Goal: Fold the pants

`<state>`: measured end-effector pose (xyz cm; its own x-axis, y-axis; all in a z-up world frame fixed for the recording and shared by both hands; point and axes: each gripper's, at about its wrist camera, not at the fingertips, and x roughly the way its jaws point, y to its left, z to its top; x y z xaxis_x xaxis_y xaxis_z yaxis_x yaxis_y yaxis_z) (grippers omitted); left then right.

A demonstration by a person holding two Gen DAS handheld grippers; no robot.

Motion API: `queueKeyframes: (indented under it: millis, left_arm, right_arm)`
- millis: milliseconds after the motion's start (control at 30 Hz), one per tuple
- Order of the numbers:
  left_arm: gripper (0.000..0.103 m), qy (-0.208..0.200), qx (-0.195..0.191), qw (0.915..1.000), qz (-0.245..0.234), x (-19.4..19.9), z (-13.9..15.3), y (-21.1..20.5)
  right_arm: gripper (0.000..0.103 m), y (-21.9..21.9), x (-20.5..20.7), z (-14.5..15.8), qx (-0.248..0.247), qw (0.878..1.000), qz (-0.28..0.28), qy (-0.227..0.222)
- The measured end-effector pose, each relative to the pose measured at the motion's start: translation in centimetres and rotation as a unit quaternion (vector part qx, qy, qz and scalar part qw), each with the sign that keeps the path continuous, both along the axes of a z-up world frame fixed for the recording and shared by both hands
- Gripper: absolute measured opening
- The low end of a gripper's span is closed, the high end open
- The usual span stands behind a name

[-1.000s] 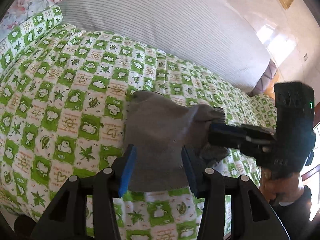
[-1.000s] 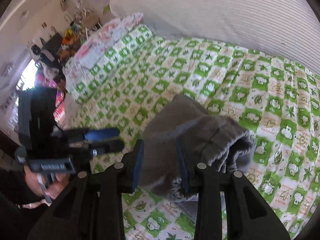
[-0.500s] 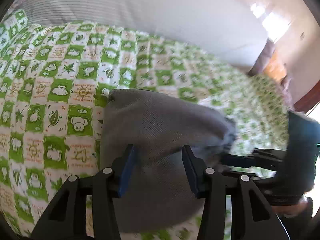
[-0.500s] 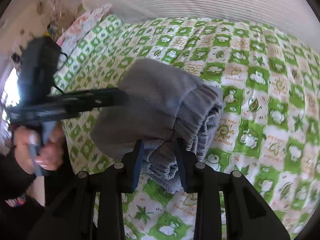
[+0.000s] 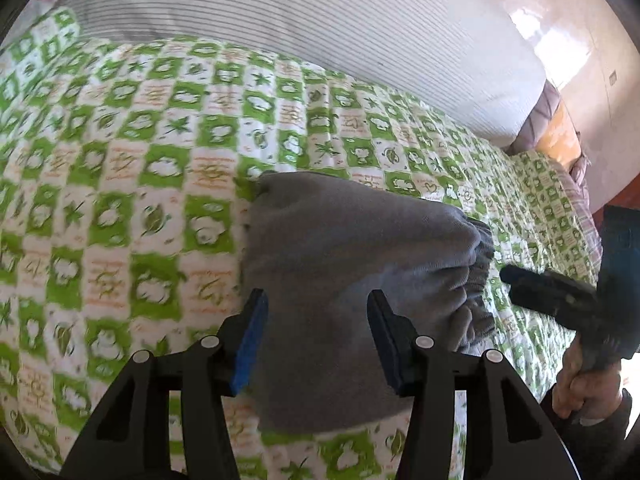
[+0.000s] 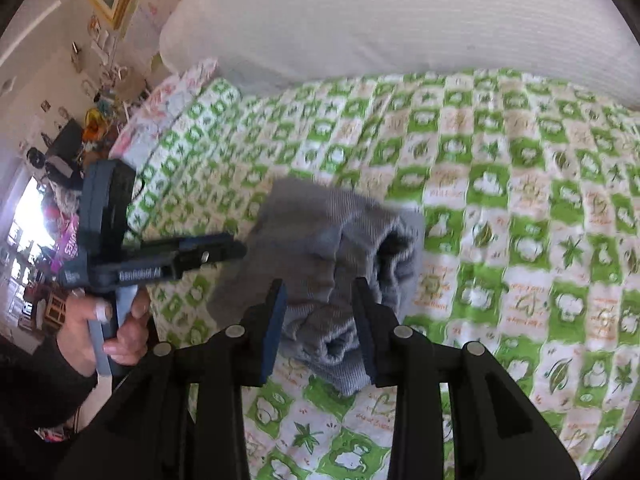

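The grey pants (image 5: 352,280) lie folded into a thick bundle on the green-and-white checked bedspread (image 5: 120,200). Their gathered waistband faces the right wrist camera (image 6: 360,248). My left gripper (image 5: 316,304) is open and hovers just above the near edge of the bundle, holding nothing. My right gripper (image 6: 320,292) is open too, with its jaws standing over the waistband end, apart from the cloth. Each gripper shows in the other's view: the right one at the right edge (image 5: 560,292), the left one at the left (image 6: 172,256).
A large white striped pillow (image 5: 320,32) lies along the far side of the bed. A floral pillow (image 6: 168,96) sits at the bed's left corner. Cluttered furniture and a bright window (image 6: 32,216) lie beyond the left edge.
Both grippers have pulled back from the bundle. The right gripper, which reached under the pants' side a second ago, has let go and now sits apart from the cloth. The pants rest folded.
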<state>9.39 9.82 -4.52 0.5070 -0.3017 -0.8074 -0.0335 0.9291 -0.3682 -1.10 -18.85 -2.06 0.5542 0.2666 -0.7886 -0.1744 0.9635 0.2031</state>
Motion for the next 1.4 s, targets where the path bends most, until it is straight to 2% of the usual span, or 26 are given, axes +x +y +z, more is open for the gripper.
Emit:
queueKeyframes:
  millis: [133,267,367,433,500,533,567,633,800,1033,1167,1300,1400]
  left_arm:
    - [0.052,-0.003,-0.025,0.9997,0.000,-1.6,0.2,-0.3]
    - [0.053,0.011,-0.049,0.9984,-0.025,-2.6,-0.8,-2.4]
    - [0.055,0.021,-0.023,0.9987,-0.040,-3.1,-2.5,-4.3]
    - [0.055,0.020,-0.011,0.9989,-0.040,-3.3,-2.8,-4.7]
    - [0.055,0.021,-0.005,0.9988,-0.044,-3.4,-2.6,-4.8]
    - [0.055,0.022,-0.007,0.9987,-0.045,-3.4,-2.4,-4.6]
    - [0.056,0.022,-0.015,0.9986,-0.045,-3.4,-2.1,-4.3]
    - [0.056,0.018,-0.030,0.9987,-0.038,-3.3,-1.3,-3.3]
    - [0.057,0.004,-0.027,0.9996,-0.003,-2.2,0.0,0.2]
    - [0.058,0.035,-0.053,0.9980,-0.005,0.6,-1.6,1.6]
    - [0.063,0.051,-0.043,0.9977,-0.015,1.8,-2.7,1.3]
    - [0.077,0.056,-0.041,0.9975,-0.014,2.2,-3.5,1.4]
    - [0.079,0.055,-0.051,0.9972,-0.009,2.3,-3.7,1.9]
  right_arm:
    - [0.037,0.6,1.6,0.5,0.007,1.000,0.004,-0.008]
    - [0.037,0.4,4.0,-0.4,-0.008,1.000,-0.022,-0.002]
    - [0.037,-0.8,5.2,-2.4,-0.037,0.998,-0.054,0.027]
    - [0.044,-1.9,5.2,-3.6,-0.040,0.997,-0.062,0.037]
    - [0.058,-2.7,4.9,-4.0,-0.016,0.997,-0.074,0.036]
    - [0.060,-3.0,4.6,-4.0,-0.003,0.996,-0.077,0.036]
    - [0.059,-3.4,3.9,-3.8,0.019,0.996,-0.079,0.031]
    - [0.060,-3.5,3.0,-3.1,0.029,0.996,-0.083,0.018]
    - [0.066,-4.3,1.7,-2.2,0.055,0.994,-0.090,0.019]
    - [0.068,-4.5,2.1,-3.5,0.078,0.990,-0.109,0.042]
    - [0.070,-3.8,2.2,-4.8,0.072,0.990,-0.107,0.063]
    - [0.072,-3.9,2.2,-5.2,0.082,0.988,-0.111,0.063]
    - [0.072,-3.9,2.3,-5.2,0.082,0.988,-0.110,0.066]
